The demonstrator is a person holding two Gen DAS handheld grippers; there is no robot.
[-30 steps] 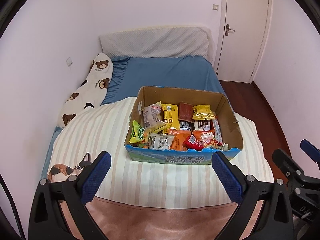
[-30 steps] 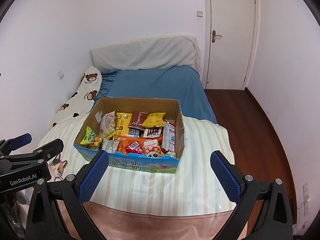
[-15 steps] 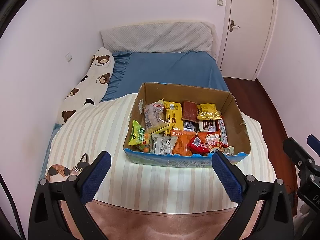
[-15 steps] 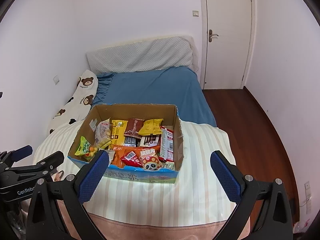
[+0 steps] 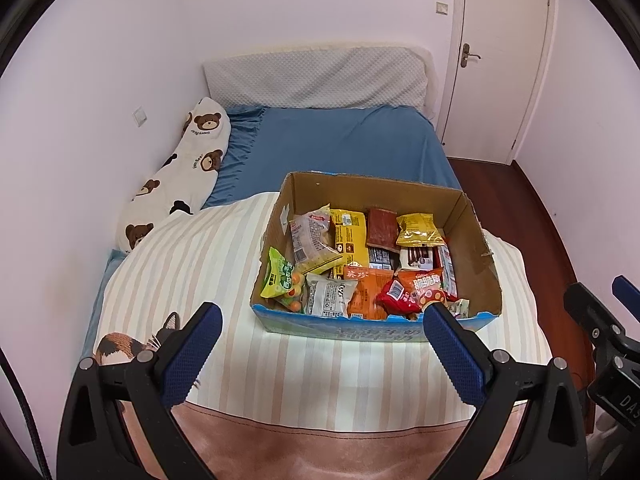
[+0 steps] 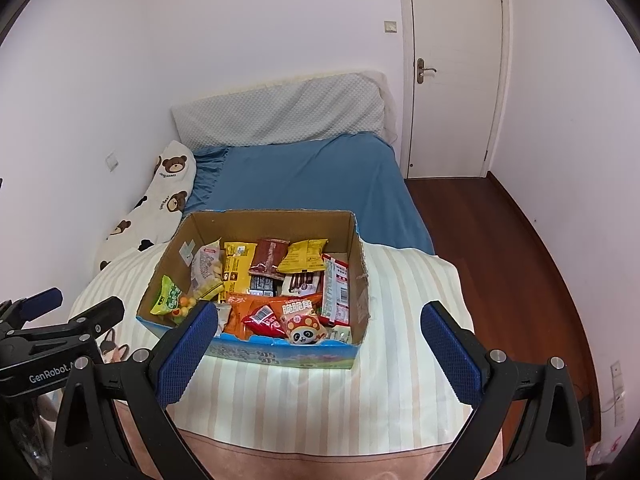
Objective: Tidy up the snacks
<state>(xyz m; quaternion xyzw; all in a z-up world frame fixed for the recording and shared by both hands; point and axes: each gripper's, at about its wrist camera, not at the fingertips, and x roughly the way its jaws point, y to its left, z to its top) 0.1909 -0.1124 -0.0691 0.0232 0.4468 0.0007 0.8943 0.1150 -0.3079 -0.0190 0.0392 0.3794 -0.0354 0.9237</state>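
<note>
Both the left claw (image 5: 322, 350) and right claw (image 6: 318, 346) gape wide, empty, before the snack-filled cardboard box (image 5: 476, 240) on the bed's striped quilt (image 5: 192, 264), near the bear-print pillow (image 5: 180, 176)

- Right under my tool lies a cream striped blanket (image 5: 192, 264), and its pink-brown edge (image 5: 320, 452) sits nearest to me.
- To my near left, a calico cat print (image 5: 120, 346) shows on that blanket.
- Ahead of me, past the blanket, stretches a blue bedsheet (image 5: 340, 140).
- Far ahead, a pale quilted headboard cushion (image 5: 316, 80) leans against the wall.
- Ahead on my left, a long bear-print pillow (image 5: 176, 176) lies along the wall, touching the sheet's ruffled edge.
- Ahead to the right stands a shut white door (image 6: 454, 68) with a metal handle (image 6: 424, 71).
- On my right runs dark wooden floor (image 6: 508, 248).
</note>
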